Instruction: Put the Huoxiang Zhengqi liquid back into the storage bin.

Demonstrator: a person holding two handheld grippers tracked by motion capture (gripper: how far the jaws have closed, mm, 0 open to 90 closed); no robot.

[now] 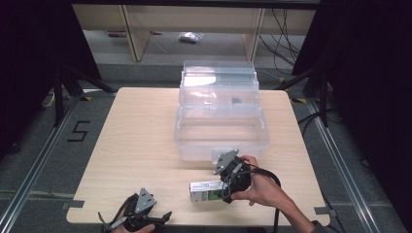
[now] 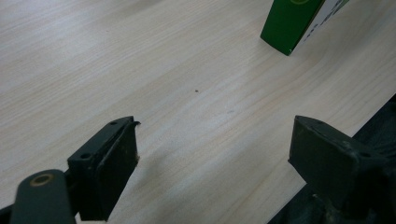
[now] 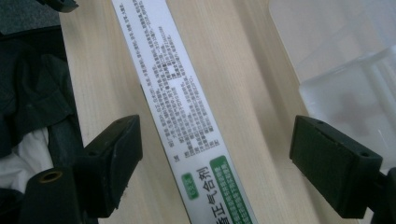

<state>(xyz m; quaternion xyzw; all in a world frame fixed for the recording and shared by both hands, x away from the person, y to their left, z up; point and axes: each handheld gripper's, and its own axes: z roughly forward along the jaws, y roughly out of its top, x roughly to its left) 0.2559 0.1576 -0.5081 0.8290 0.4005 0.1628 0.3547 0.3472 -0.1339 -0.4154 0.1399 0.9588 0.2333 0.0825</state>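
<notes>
My right gripper (image 1: pixel 232 180) hangs over the box (image 1: pixel 206 191) near the table's (image 1: pixel 136 136) front edge, jaws spread wide, one on each side of it and gripping nothing. I judge I'm lined up along its length so the jaws can close across the narrow width. The clear bin (image 1: pixel 221 124) stands open just behind, likely where the box goes. My left gripper (image 1: pixel 141 216) rests at the front edge, also wide open, empty, out of the way. The box (image 3: pixel 182 107) is long and slim: white face with dense print, green panel at one end, green side (image 2: pixel 289 23).
</notes>
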